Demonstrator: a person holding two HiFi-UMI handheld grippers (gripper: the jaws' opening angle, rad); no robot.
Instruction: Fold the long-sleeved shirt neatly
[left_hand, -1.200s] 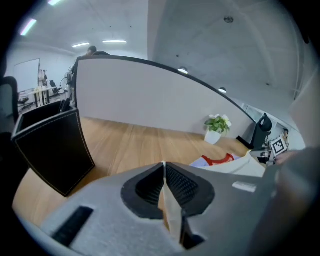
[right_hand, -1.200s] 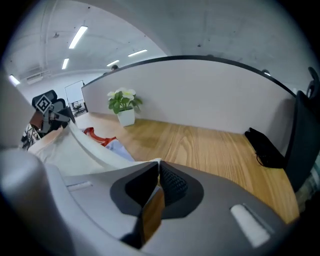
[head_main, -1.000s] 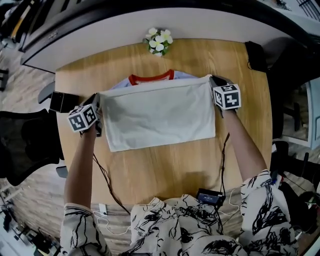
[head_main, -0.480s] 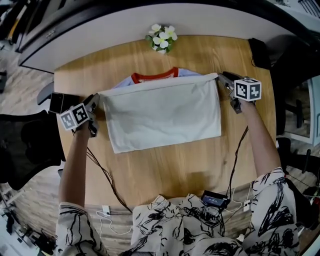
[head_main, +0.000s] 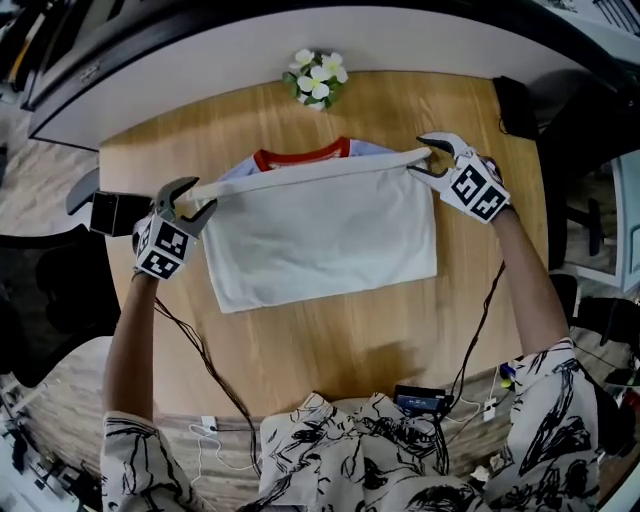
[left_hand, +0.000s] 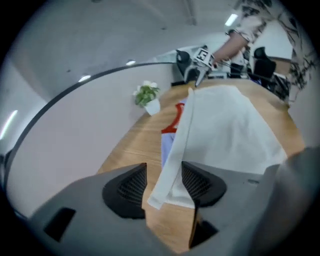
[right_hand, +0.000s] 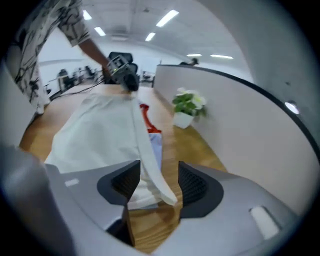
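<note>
Table (head_main: 330, 345), wooden: near part bare
Long-sleeved shirt (head_main: 320, 240), white, mid-table: folded to a flat rectangle, its far edge raised as a narrow band. Judged soft, light and limp, likely to sag or slip unless taken at both far corners through all layers
Left gripper (head_main: 185, 203), far-left corner: jaws apart, just been opening; hem lies loose between the pads, not pinched
Right gripper (head_main: 432, 157), far-right corner: likewise parted, just been opening, hem between unclamped
Red collar (head_main: 300, 157): beyond the fold
Potted flowers (head_main: 318, 80): far edge
</note>
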